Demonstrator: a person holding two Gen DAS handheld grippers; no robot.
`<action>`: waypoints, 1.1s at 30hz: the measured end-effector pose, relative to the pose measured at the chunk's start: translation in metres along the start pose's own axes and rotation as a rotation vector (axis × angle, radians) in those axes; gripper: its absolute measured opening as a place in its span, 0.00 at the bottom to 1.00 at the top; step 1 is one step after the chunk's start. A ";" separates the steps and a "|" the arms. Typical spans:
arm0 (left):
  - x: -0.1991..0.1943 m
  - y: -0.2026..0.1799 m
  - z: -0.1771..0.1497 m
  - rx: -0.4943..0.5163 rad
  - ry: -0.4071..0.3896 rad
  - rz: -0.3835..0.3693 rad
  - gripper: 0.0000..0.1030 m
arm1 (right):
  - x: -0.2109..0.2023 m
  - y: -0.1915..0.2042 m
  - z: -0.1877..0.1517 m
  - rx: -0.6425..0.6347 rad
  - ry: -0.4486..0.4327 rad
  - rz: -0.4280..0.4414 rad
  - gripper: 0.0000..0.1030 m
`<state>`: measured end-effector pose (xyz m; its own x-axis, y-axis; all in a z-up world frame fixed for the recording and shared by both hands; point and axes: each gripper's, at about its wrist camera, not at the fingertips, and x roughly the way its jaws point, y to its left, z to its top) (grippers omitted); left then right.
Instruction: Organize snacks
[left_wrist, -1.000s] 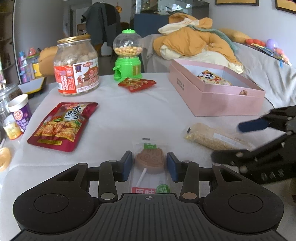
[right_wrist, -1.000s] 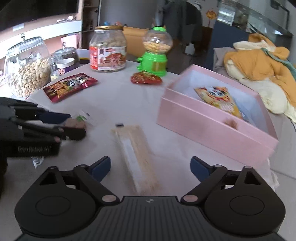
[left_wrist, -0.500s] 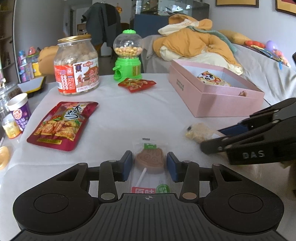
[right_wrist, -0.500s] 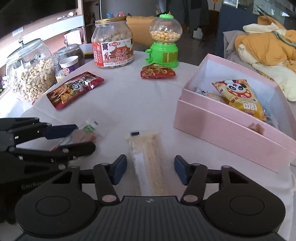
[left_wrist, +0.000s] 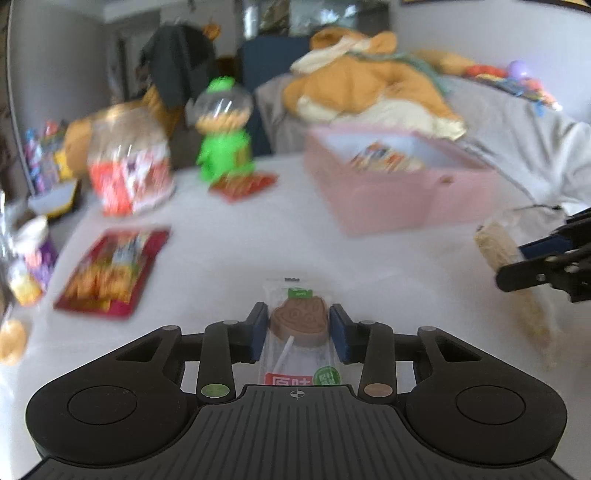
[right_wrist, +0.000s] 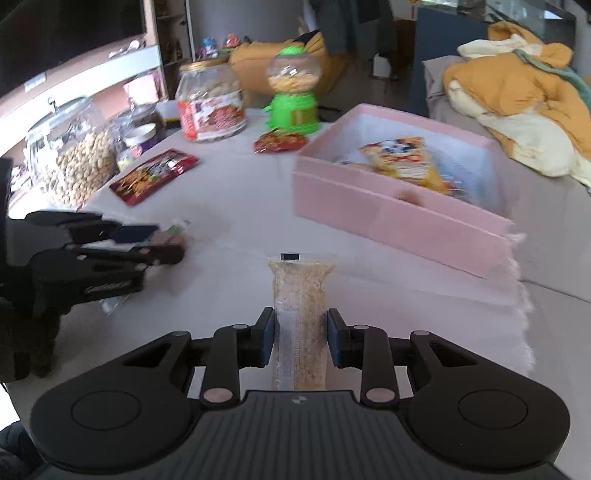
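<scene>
Right gripper (right_wrist: 300, 334) now pinching rice bar (right_wrist: 301, 306), lifted; left gripper (left_wrist: 298, 332) still pinching lollipop (left_wrist: 298, 323)

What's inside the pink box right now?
The pink box holds an orange cartoon snack bag lying flat, with blurred wrappers beside it. Its near wall hides the rest of the floor.

Wrapped lollipop (left_wrist: 297, 326); pale cracker pack (right_wrist: 300, 317)

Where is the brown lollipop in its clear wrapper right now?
The brown lollipop in its clear wrapper sits clamped in the left gripper, low centre of the left wrist view, above the white tablecloth.
</scene>
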<state>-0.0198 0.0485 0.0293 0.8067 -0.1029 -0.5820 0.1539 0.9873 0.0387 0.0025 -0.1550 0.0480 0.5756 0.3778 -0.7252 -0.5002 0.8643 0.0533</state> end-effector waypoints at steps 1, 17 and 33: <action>-0.006 -0.005 0.008 0.005 -0.027 -0.011 0.40 | -0.006 -0.006 -0.001 0.012 -0.013 0.000 0.28; 0.110 -0.050 0.174 -0.219 -0.022 -0.192 0.43 | -0.056 -0.061 0.004 0.157 -0.176 0.031 0.28; 0.084 -0.048 0.173 -0.147 -0.247 -0.101 0.41 | -0.043 -0.062 0.019 0.143 -0.149 0.002 0.28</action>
<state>0.1397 -0.0283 0.1192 0.9084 -0.2100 -0.3614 0.1709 0.9757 -0.1374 0.0208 -0.2192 0.0889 0.6690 0.4155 -0.6163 -0.4108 0.8977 0.1593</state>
